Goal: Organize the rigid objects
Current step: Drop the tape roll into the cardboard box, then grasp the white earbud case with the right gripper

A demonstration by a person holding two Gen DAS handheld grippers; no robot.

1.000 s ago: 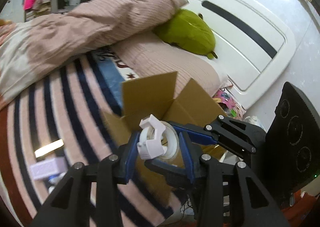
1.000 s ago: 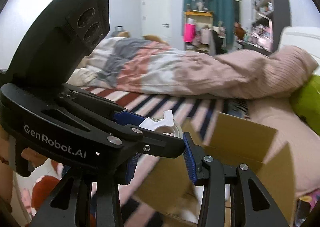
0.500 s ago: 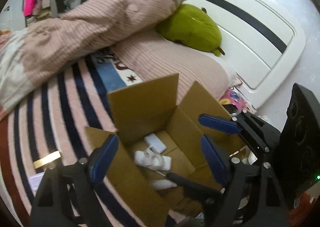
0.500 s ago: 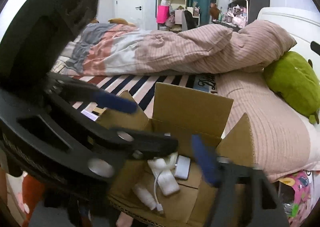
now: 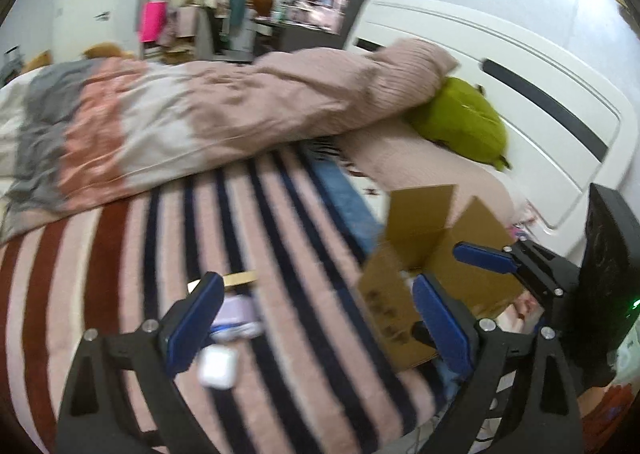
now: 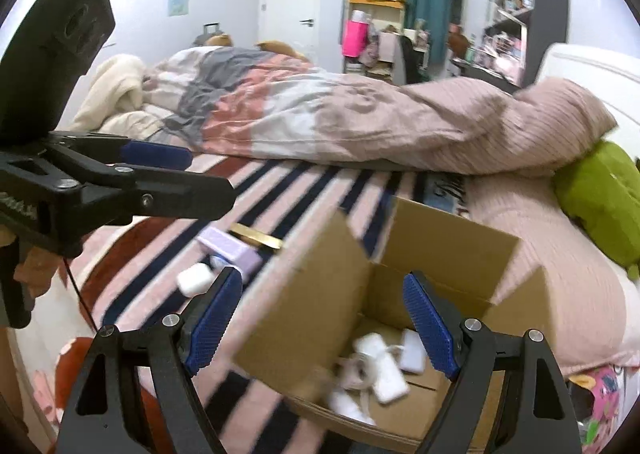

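Note:
An open cardboard box (image 6: 440,254) stands on the striped bed and holds several white items (image 6: 384,366); it also shows in the left wrist view (image 5: 424,222). My left gripper (image 5: 316,318) is open and empty, left of the box, above a white earbud case (image 5: 217,367) and a lilac box (image 5: 236,312). A gold bar (image 5: 240,278) lies beyond them. My right gripper (image 6: 320,326) is open and empty, over the box's near left flap. The earbud case (image 6: 194,279), lilac box (image 6: 230,248) and gold bar (image 6: 256,236) lie left of the box in the right wrist view.
A striped blanket (image 5: 120,254) covers the bed. A crumpled duvet (image 6: 320,118) lies across the far side. A green plush (image 5: 460,126) rests by the white headboard (image 5: 520,94). The left gripper's body (image 6: 80,182) fills the left of the right wrist view.
My left gripper let go of the white tape dispenser into the box, then swung left away from it. My right gripper opened and stays over the box.

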